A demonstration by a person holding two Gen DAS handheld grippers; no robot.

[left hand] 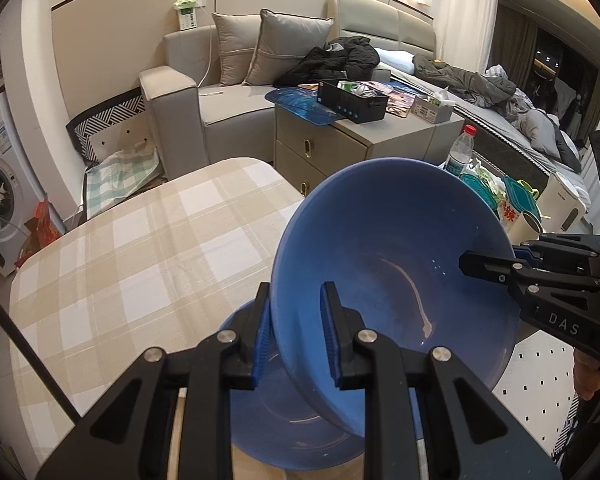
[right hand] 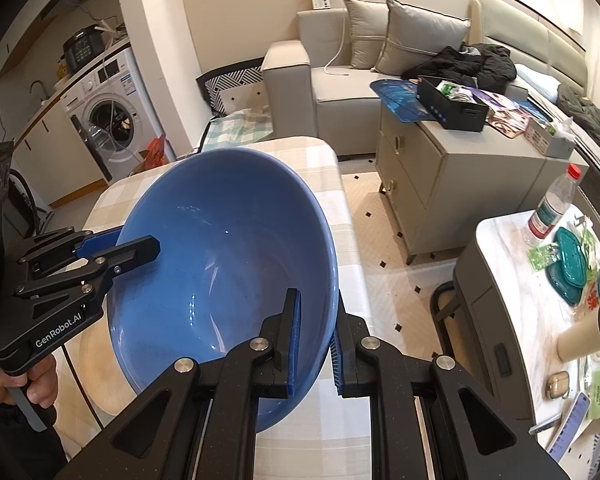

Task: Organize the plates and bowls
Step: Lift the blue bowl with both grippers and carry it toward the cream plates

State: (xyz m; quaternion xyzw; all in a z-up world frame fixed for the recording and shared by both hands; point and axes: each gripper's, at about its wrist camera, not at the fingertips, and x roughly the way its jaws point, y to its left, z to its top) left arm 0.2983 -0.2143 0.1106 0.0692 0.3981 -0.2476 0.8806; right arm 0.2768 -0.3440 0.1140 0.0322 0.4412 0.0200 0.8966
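Tongs on both sides pinch the same blue bowl (left hand: 392, 276) by its rim, so it hangs tilted in the air between them. The left gripper (left hand: 296, 340) points steeply down, its jaws nearly shut with one blue pad inside the wall and the other outside, at the near rim. The right gripper (right hand: 316, 344) points down just as steeply and clamps the opposite side in the same way, jaws as close as the wall allows. In the right wrist view a hand (right hand: 16, 380) shows wrapped around the left tool's handle.

Directly below the left tongs lies a second blue bowl (left hand: 260, 412) on the checked tablecloth (left hand: 140, 264); the held bowl hangs above it, though whether they touch cannot be told. Ahead and to the left of the left tongs the cloth is bare up to its rounded far edge. Right of the right tongs the table edge drops to tiled floor (right hand: 380, 240), with a grey cabinet (right hand: 440, 184) beyond and a crowded side table (right hand: 540, 300) near on the right.
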